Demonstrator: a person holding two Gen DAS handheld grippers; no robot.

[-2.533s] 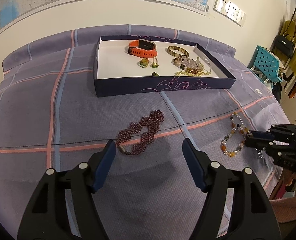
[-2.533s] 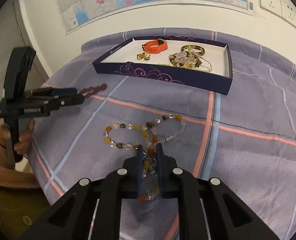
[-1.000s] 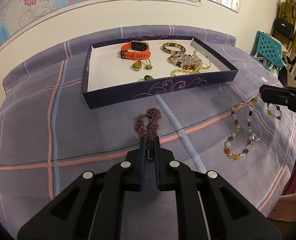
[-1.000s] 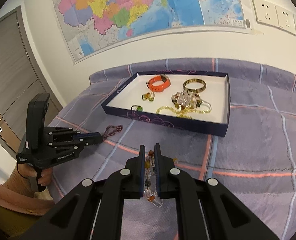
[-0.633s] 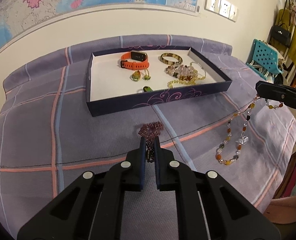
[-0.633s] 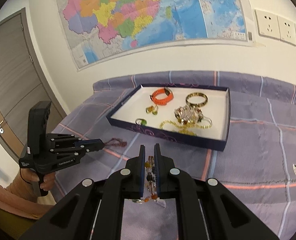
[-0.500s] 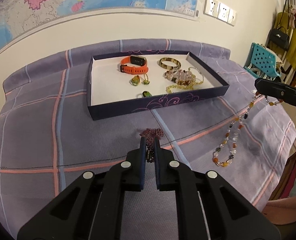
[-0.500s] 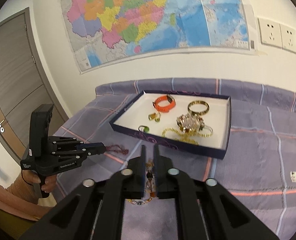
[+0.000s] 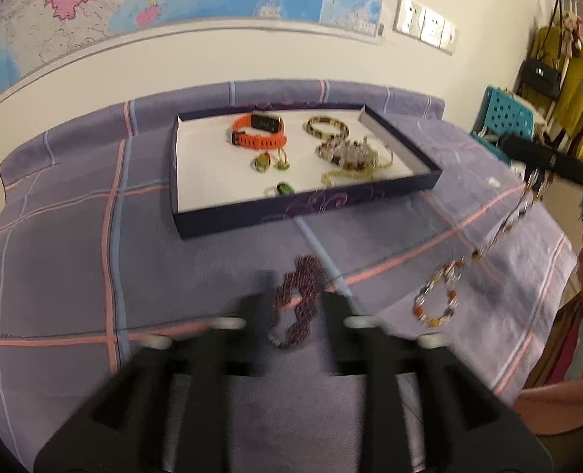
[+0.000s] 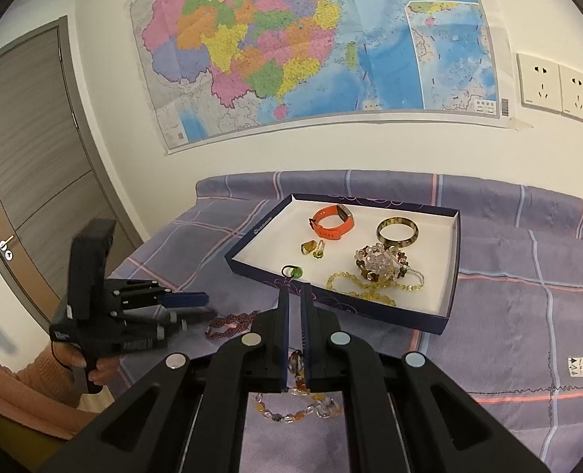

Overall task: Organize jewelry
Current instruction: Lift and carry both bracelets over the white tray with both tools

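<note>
A dark red beaded bracelet (image 9: 301, 299) lies on the purple checked bedspread (image 9: 74, 244), between the spread, motion-blurred fingers of my left gripper (image 9: 296, 295), which is open. It also shows in the right wrist view (image 10: 230, 323), just past the left gripper (image 10: 190, 307). My right gripper (image 10: 294, 295) is shut on an amber and clear bead necklace (image 10: 297, 402) that hangs below it; it shows dangling in the left wrist view (image 9: 453, 280). The navy jewelry box (image 9: 409, 189) holds an orange watch band (image 9: 257, 134), a bangle (image 9: 326, 126) and bead strands (image 9: 350, 157).
The box (image 10: 447, 315) sits at the far middle of the bed, against the wall with a map (image 10: 291, 47). A teal stool (image 9: 504, 114) and hanging clothes stand at the right. A door (image 10: 27, 165) is at the left.
My left gripper has opened and let the dark red bracelet drop onto the bedspread. My right gripper has risen further with the bead necklace hanging from it.
</note>
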